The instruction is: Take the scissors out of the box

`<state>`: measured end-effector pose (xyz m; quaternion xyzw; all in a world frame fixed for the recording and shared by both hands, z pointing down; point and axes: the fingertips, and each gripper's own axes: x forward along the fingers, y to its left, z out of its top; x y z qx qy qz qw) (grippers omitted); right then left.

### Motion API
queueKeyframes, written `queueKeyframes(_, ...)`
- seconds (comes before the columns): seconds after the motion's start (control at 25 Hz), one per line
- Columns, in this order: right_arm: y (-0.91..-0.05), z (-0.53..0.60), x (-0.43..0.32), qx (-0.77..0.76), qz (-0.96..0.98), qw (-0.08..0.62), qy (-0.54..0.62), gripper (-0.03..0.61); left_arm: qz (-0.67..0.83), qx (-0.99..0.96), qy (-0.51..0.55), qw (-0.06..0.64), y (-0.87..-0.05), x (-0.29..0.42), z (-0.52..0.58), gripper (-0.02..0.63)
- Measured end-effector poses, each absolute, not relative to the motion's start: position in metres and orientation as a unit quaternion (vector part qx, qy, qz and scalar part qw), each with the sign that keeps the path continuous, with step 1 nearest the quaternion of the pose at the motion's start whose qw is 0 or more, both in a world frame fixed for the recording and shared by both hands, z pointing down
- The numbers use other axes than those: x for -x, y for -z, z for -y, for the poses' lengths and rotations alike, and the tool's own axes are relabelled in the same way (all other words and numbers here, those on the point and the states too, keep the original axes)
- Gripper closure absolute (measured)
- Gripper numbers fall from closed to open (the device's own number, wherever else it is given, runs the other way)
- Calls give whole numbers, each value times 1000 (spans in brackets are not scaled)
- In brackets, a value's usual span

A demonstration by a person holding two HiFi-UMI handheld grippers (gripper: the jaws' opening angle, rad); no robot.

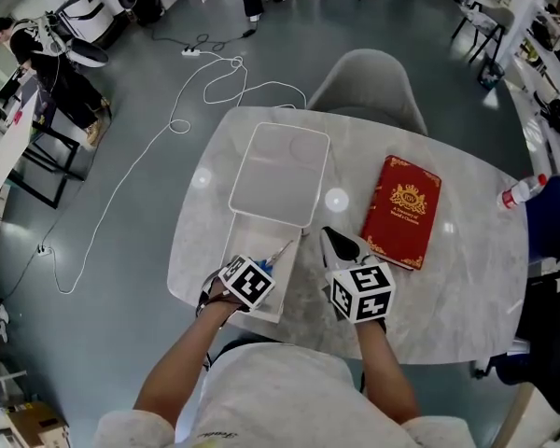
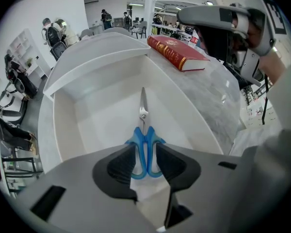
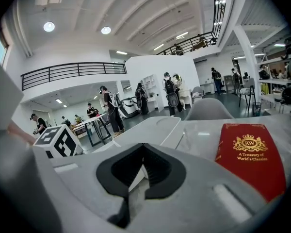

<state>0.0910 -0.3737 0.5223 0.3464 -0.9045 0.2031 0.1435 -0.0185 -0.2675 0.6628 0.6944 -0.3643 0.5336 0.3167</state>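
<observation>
Scissors (image 2: 143,125) are lying flat on the floor of the open white box (image 2: 63,115), blades pointing at its far wall. The box is sitting at the table's (image 1: 467,278) near edge, left of centre. Left gripper (image 2: 145,150) is pointing down into the box with its jaws standing wide, blue handles sitting between the pads, not clamping. Right gripper (image 3: 143,148) is hovering just beside the box's right wall, tips touching, holding nothing. Red book (image 1: 403,211) is lying further right.

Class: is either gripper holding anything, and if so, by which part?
Nothing is gripped. The left gripper has open jaws straddling the blue handles of the scissors, which lie in the box; the right gripper is shut on nothing.
</observation>
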Motion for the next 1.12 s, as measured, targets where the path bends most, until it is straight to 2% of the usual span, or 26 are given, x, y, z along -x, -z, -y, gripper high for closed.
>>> queueKeyframes(0.36,-522,375,-91,-344,906,141,-202,572,369,-698,-531,306,-663,18,268,488)
queueKeyframes(0.48,-519,371,-89,-343,907,142,-201,574,371,-703,-522,310,-661,18,267,520)
queueKeyframes(0.72,-516,365,-92,-348,905,141,-199,572,378,-706,-513,308,-659,17,264,529)
queueKeyframes(1.12,-518,355,-98,-360,900,144,-199,572,402,-723,-496,263,-639,20,266,531)
